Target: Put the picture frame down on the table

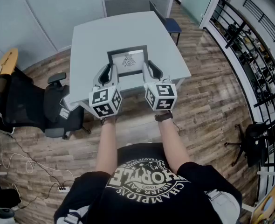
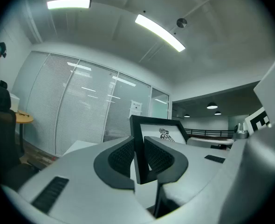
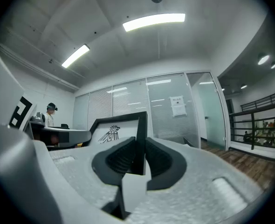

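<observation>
A black picture frame [image 1: 128, 59] with a white sheet and a small bird emblem is held over the grey table [image 1: 91, 41]. My left gripper [image 1: 110, 73] is shut on the frame's left rail, seen as the black edge [image 2: 138, 148] between its ribbed pads. My right gripper [image 1: 149, 72] is shut on the right rail [image 3: 140, 143]. The frame [image 3: 116, 132] tilts up and away from both cameras, its emblem facing up. Whether its far edge touches the table I cannot tell.
A black office chair [image 1: 39, 106] stands left of the table and a blue chair [image 1: 168, 22] at its far right corner. A black railing [image 1: 249, 45] runs along the right. Wooden floor [image 1: 207, 106] surrounds the table. A person [image 3: 50, 113] stands far off in the right gripper view.
</observation>
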Motion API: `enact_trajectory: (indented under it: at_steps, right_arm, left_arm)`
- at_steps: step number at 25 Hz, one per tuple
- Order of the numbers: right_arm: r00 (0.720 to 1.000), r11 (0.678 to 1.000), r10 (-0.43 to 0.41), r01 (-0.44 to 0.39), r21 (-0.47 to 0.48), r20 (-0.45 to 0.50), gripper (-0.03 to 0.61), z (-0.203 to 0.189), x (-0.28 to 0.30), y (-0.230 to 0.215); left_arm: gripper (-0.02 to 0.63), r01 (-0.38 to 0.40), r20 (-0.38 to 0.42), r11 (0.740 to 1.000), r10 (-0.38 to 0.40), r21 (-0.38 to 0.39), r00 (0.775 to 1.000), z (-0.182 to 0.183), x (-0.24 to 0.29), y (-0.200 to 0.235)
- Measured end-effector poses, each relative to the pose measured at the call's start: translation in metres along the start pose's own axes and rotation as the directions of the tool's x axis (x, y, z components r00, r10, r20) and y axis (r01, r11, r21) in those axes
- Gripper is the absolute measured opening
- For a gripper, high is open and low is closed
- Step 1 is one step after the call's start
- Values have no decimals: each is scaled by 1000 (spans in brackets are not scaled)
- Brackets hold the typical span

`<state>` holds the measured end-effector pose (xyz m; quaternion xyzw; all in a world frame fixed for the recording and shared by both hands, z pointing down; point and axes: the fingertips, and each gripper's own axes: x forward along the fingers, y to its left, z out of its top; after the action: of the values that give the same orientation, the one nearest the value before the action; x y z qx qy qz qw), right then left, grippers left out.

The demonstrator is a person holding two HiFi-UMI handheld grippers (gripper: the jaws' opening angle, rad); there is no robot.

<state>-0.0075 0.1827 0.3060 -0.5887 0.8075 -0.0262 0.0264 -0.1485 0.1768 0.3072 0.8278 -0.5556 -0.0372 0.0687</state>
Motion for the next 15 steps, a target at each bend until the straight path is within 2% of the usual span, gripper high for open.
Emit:
enact_trajectory:
  at_steps: [4,8,15]
  right_arm:
    - [1000,1000,2,-2,12,10,66,-7,4,14]
    - [999,999,-46,46,-7,-15,67,-23,11,27]
    - [995,998,-65,64,-8,-82,67,-53,30,20]
  left_arm:
    - [69,8,-2,1000,-8,-13,1000,-6,-8,14]
    - [69,11,-20,999,-12,-35,1000,-18,-10,32]
    - [69,10,-70,997,-15,-72,997,-45,9,45]
